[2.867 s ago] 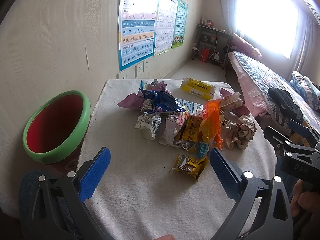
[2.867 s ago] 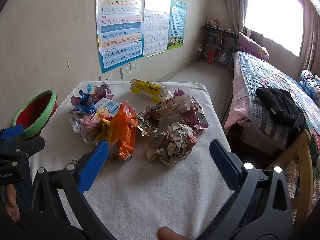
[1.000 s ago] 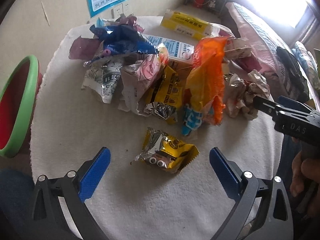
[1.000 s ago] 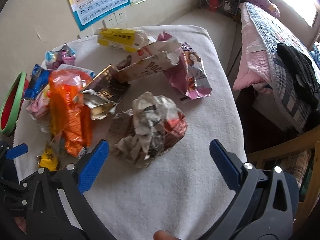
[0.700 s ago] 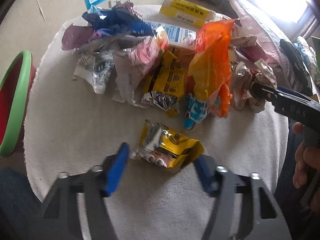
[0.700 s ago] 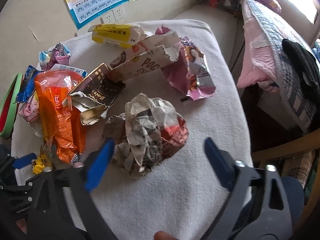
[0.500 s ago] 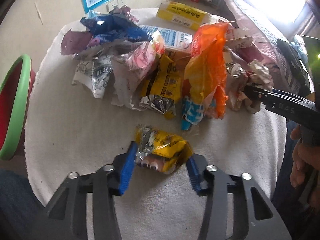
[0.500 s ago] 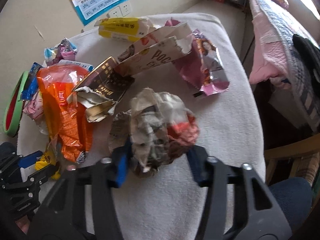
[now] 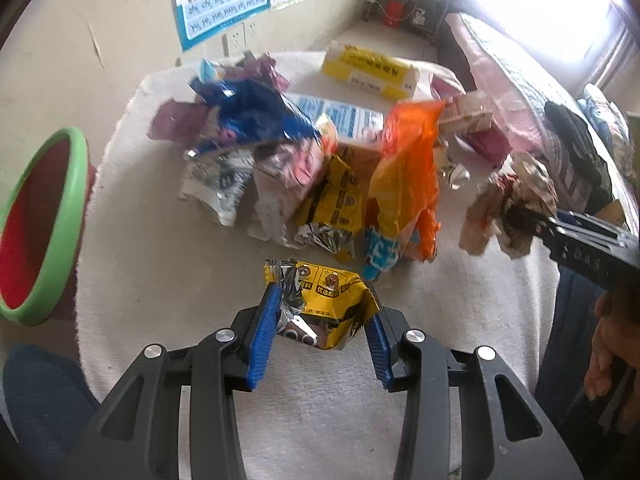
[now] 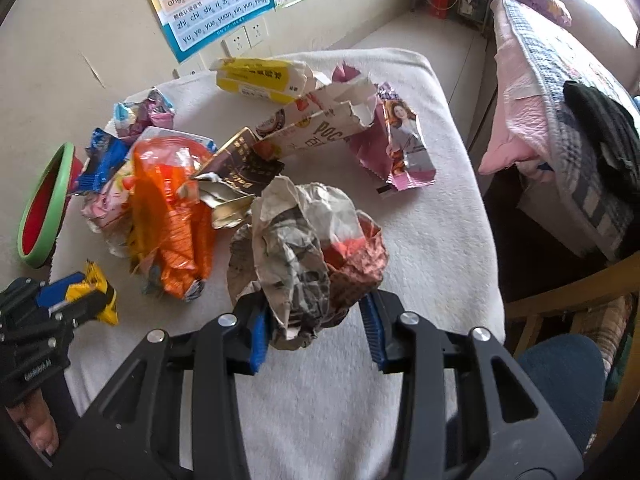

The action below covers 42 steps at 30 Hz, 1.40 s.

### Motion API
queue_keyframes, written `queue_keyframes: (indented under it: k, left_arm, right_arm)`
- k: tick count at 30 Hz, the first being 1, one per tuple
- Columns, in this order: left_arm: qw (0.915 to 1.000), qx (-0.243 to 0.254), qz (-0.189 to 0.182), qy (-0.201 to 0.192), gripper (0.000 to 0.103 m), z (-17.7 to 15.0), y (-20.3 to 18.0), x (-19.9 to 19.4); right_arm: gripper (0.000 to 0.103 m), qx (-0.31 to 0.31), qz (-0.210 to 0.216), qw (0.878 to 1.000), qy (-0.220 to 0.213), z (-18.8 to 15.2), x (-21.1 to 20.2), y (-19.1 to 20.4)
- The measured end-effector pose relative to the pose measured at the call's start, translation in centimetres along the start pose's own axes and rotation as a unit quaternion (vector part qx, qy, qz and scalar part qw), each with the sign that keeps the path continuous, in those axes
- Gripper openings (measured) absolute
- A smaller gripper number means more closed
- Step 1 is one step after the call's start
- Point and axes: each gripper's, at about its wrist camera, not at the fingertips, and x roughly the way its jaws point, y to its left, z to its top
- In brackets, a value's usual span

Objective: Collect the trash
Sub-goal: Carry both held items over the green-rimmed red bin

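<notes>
My left gripper [image 9: 320, 322] is shut on a small yellow snack wrapper [image 9: 324, 304] and holds it just above the white-covered table [image 9: 160, 248]. My right gripper [image 10: 314, 322] is shut on a crumpled paper ball [image 10: 304, 252], lifted off the cloth; the ball also shows in the left wrist view [image 9: 508, 212]. A heap of wrappers lies behind: an orange bag [image 9: 408, 176], a blue wrapper [image 9: 252, 112], a yellow box [image 9: 368, 72]. A red bin with a green rim [image 9: 44, 220] stands off the table's left edge.
A pink foil packet [image 10: 400, 144] and a torn paper bag [image 10: 320, 128] lie at the table's far right. A bed [image 10: 560, 92] stands to the right, a wooden chair [image 10: 568, 292] by the near right corner. A wall with posters [image 10: 208, 4] is behind.
Both grippers came down over the table and closed, the left on the yellow wrapper and the right on the paper ball. Both items have since been lifted off the cloth.
</notes>
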Motion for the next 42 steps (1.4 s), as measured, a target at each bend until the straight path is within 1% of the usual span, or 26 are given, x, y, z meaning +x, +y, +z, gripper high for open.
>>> queue_keyframes:
  k: [6,10,15,20,23,29,33,39,42]
  left_arm:
    - [0.9991,-0.031,-0.003,-0.031,0.039,0.5,2.0,-2.2]
    - [0.9977,-0.042,0.005,-0.053,0.039,0.5,3.6,-3.9]
    - [0.9957,-0.046,0.023,-0.077,0.039,0.6,5.4,-5.7]
    - [0.9927,-0.064,0.036,-0.096,0.039,0.7,7.7,-7.5]
    - [0.9900,-0.080,0.045,-0.107,0.039,0.5,9.5,-8.6]
    - [0.9835,-0.112,0.068,-0.125,0.039,-0.2,13.7,-10.7]
    - [0.9777,-0.137,0.086,-0.134,0.039,-0.5,17.4,-12.1]
    - [0.9688,-0.160,0.107,-0.156,0.039,-0.3,22.0,-14.4]
    - [0.9662,-0.170,0.109,-0.160,0.039,0.0,24.1,-15.2]
  right_arm:
    - [0.038,-0.006,-0.003,1.000,-0.023,0.2,-2.9,0.9]
    - [0.038,-0.009,0.003,0.999,-0.035,0.4,-4.5,1.9]
    - [0.038,-0.024,0.022,0.998,-0.053,0.5,-6.2,4.7]
    - [0.038,-0.049,0.056,0.995,-0.067,0.8,-6.9,8.8]
    - [0.038,-0.074,0.074,0.992,-0.071,1.1,-7.2,11.8]
    - [0.038,-0.125,0.109,0.983,-0.085,2.3,-7.9,17.6]
    - [0.038,-0.155,0.130,0.974,-0.097,3.7,-8.6,21.5]
    - [0.038,-0.192,0.152,0.963,-0.114,5.8,-9.0,26.5]
    - [0.038,-0.203,0.163,0.959,-0.116,7.0,-8.8,28.7]
